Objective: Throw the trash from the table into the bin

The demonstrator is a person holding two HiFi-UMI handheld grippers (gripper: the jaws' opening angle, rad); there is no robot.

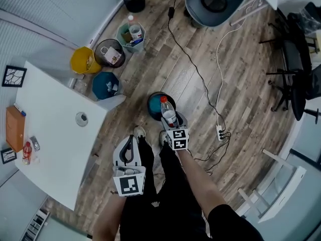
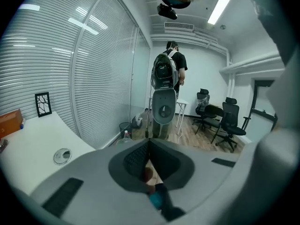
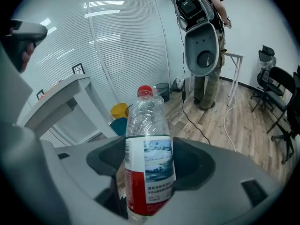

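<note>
The left tool (image 1: 131, 140), jaws pressed together and empty, hangs just short of the dark bin (image 1: 152, 108). The right tool (image 1: 174, 120) clamps a plastic bottle (image 1: 168, 112) over the bin's rim. The white surface (image 1: 55, 134) ends left of the bin, and bare floor (image 1: 246, 84) spreads to its right.

Bare wood floor (image 1: 150, 64) ahead is open for passage. L side blocked by white table (image 1: 55, 134); yellow bin (image 1: 83, 60), teal bin (image 1: 105, 84) + 2 more crowd its corner. Dark blue bin (image 1: 153, 104) sits just ahead of feet, mouth partly covered by bottle (image 1: 165, 107). R: cable (image 1: 200, 75), power strip (image 1: 219, 131), chairs (image 1: 296, 79) further out.
</note>
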